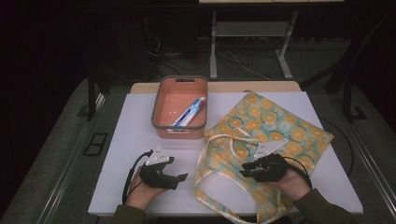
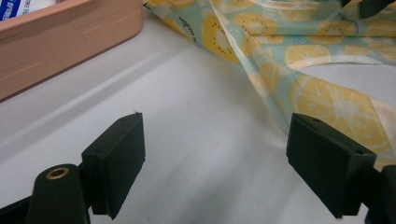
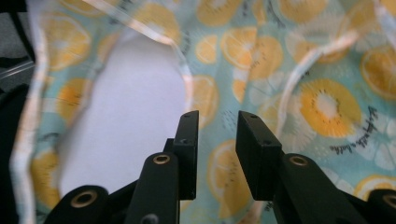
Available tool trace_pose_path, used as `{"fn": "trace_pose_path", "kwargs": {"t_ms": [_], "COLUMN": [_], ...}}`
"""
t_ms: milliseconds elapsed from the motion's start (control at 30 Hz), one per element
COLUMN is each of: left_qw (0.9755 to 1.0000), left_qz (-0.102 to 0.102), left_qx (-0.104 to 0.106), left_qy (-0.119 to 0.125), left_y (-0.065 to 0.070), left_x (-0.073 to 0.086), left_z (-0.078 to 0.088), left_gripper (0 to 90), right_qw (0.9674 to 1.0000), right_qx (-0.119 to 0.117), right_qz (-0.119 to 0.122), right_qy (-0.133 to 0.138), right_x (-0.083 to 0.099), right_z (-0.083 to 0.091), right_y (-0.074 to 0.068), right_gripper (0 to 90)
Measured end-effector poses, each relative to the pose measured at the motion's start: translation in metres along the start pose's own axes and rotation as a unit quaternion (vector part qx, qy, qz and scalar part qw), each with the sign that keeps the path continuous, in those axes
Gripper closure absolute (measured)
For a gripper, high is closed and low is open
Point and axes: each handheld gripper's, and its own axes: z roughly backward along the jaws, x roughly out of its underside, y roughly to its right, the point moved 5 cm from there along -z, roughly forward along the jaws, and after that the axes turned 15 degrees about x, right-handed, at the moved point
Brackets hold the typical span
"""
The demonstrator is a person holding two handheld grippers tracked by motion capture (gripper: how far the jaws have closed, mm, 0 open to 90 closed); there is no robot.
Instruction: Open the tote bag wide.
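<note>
A cloth tote bag (image 1: 271, 126) printed with orange slices on pale green lies flat on the right half of the white tabletop (image 1: 130, 140). Its long handles (image 1: 205, 186) loop toward the near edge. My right gripper (image 1: 245, 170) sits low over the bag's near left part, jaws pointing left. In the right gripper view the right gripper (image 3: 217, 140) shows a narrow gap between its pads, with the bag's fabric (image 3: 327, 102) beneath and nothing clamped. My left gripper (image 1: 176, 169) rests left of the handles. Seen along its own jaws, the left gripper (image 2: 215, 158) stands wide open over bare table.
A salmon-coloured plastic bin (image 1: 161, 100) stands at the back centre with a toothpaste tube (image 1: 190, 112) lying inside. Its wall (image 2: 70, 46) and the bag's edge (image 2: 327, 93) appear ahead of the left gripper. Beyond the table are a dark floor, cables and a stand's legs.
</note>
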Motion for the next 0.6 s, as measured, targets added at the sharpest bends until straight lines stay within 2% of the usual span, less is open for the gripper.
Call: {"fn": "trace_pose_path", "kwargs": {"t_ms": [300, 367, 600], "left_qw": [1.0, 1.0, 1.0], "left_qz": [-0.001, -0.001, -0.004], "left_qx": [0.0, 0.0, 0.002], "left_qy": [-0.001, 0.0, 0.0], "left_y": [0.0, 0.0, -0.002], "left_x": [0.0, 0.0, 0.001], "left_z": [0.0, 0.0, 0.0], "left_gripper": [18.2, 18.0, 13.7], "right_qw": [0.9988, 0.9981, 0.9971], "right_qx": [0.023, 0.03, 0.049], "right_qz": [0.007, 0.014, 0.031], "right_qy": [-0.043, -0.051, -0.05], "right_x": [0.014, 0.016, 0.016], "right_z": [-0.021, -0.025, -0.026], "right_y": [0.008, 0.007, 0.008], "right_gripper": [61.9, 62.6, 71.2]}}
